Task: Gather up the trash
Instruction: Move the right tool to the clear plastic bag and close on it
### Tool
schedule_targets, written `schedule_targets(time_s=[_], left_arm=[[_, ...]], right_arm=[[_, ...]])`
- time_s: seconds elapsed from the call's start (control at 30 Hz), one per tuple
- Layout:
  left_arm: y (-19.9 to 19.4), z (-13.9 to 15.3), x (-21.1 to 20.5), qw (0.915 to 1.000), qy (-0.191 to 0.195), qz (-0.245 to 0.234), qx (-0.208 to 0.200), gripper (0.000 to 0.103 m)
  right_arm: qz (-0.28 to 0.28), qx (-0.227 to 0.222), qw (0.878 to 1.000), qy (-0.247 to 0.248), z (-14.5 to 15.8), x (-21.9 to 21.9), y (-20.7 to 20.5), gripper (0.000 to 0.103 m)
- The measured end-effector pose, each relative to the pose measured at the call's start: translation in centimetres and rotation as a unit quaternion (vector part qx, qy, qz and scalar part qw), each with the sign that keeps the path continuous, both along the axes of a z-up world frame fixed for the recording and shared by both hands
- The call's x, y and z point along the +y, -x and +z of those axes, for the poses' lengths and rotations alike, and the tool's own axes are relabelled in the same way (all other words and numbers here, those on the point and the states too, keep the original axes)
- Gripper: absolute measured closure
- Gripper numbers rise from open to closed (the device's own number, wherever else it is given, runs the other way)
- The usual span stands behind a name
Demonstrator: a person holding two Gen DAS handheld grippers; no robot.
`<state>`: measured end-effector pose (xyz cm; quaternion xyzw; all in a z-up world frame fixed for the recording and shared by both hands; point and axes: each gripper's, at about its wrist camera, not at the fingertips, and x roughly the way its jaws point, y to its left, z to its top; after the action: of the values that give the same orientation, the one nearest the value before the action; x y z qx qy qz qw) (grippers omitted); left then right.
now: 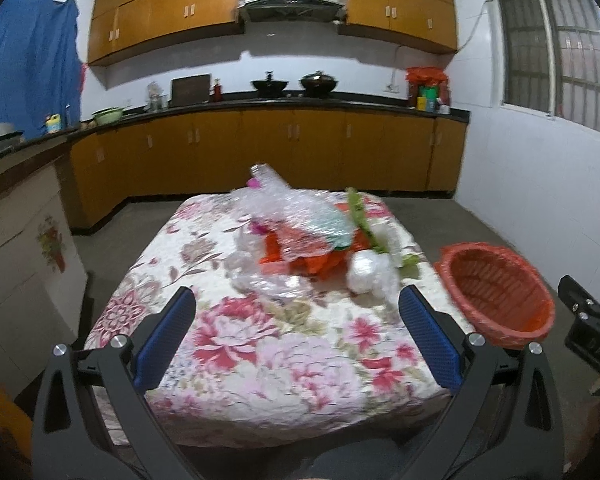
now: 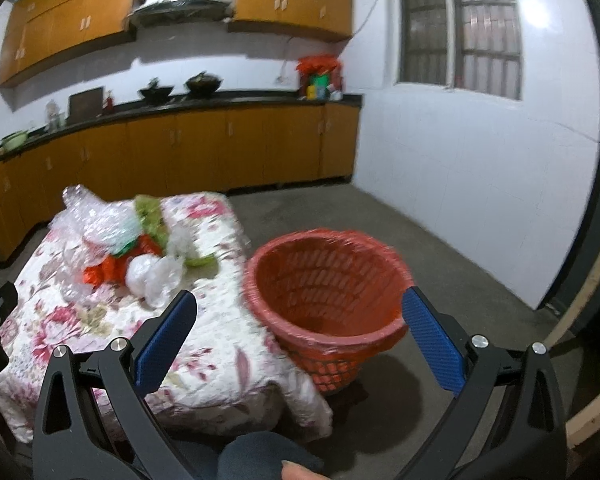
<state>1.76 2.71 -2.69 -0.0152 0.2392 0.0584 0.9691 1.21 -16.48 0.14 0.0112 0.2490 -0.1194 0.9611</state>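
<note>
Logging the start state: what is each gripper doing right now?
Left gripper: open, holding nothing, above the floral tablecloth.
Right gripper: open, holding nothing, in front of the red basket.

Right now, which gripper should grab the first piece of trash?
Left, probably. The left gripper is open and faces the trash pile on the table; the right gripper, also open, faces the basket beside it.

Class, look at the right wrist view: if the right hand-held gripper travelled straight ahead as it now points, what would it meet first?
Most likely the red basket, centred between the open fingers of the right hand-held gripper; depth is unclear.
</note>
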Motion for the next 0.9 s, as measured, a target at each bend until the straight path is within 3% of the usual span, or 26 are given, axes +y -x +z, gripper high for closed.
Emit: schedule_targets(time_s=[0.17, 0.4, 0.57, 0.63, 0.77, 0.9], left_arm=[[-1.6, -1.6, 2.6, 0.9994, -0.001, 0.028, 0.019, 0.004], [-6.2, -4.5, 8.3, 0.9945, 0.054, 0.065, 0.063, 0.004], [-10.5, -6.3, 10.9, 0.9909, 0.073, 0.085, 0.075, 0.005], [-12.1, -6.8, 11.4, 0.9902, 0.076, 0.086, 0.08, 0.01], [-15.1, -7.8, 12.0, 0.9883, 0.09, 0.077, 0.096, 0.018], [-17.5, -8.6, 11.8, 0.9872, 0.1, 0.062, 0.108, 0.02]], right_arm=[[0.048, 0.024, 0.998, -0.02, -1.0, 1.9, -3.7, 0.002], [0.113, 0.046, 0.992, -0.035, -3.3, 5.4, -9.4, 0.003], [0.147, 0.083, 0.982, -0.086, -5.6, 6.8, -14.0, 0.016], [0.152, 0.092, 0.979, -0.095, -6.3, 7.4, -15.5, 0.021], [0.166, 0.119, 0.975, -0.093, -8.0, 8.9, -18.2, 0.034], [0.175, 0.137, 0.971, -0.083, -9.4, 9.9, -19.6, 0.039]])
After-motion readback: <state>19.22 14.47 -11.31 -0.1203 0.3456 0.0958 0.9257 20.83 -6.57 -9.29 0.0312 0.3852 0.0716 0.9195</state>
